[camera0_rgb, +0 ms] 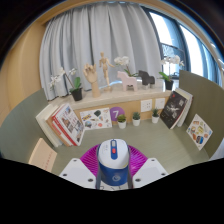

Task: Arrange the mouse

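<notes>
A white and blue mouse [112, 163] with a red scroll wheel sits between my two fingers, its nose pointing away from me. The magenta pads [127, 163] press against both of its sides. My gripper [112, 170] is shut on the mouse and holds it above the green table [150, 145]. The rear of the mouse and the fingertips are partly hidden at the bottom of the view.
A wooden shelf [110, 98] stands at the back with plants, wooden hand figures and ornaments. Books [65, 124] lean at the left, picture books [175, 108] at the right. Two small potted plants [129, 119] stand mid-table. A wooden block [42, 155] lies left.
</notes>
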Tool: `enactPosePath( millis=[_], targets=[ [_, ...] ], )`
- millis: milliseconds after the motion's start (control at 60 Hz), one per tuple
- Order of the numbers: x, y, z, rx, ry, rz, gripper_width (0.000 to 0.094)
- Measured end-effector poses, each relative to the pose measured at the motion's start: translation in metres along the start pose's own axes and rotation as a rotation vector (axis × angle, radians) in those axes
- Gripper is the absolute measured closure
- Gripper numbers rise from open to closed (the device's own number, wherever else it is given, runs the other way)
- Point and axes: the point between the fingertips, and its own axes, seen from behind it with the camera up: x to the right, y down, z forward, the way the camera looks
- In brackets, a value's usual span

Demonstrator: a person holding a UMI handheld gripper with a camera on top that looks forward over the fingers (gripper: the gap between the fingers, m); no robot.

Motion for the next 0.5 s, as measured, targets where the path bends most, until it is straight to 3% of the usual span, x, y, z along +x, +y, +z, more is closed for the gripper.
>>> enactPosePath(
  millis=[117, 350, 500],
  targets=[
    [-0.035, 0.041, 0.022, -0.059, 0.011, -0.05, 0.0574],
    [-0.047, 0.181, 0.072, -0.259, 0.044, -0.103, 0.0573],
    [-0.04, 0.229, 0.086, -0.31, 0.066, -0.092, 0.0573]
  ],
)
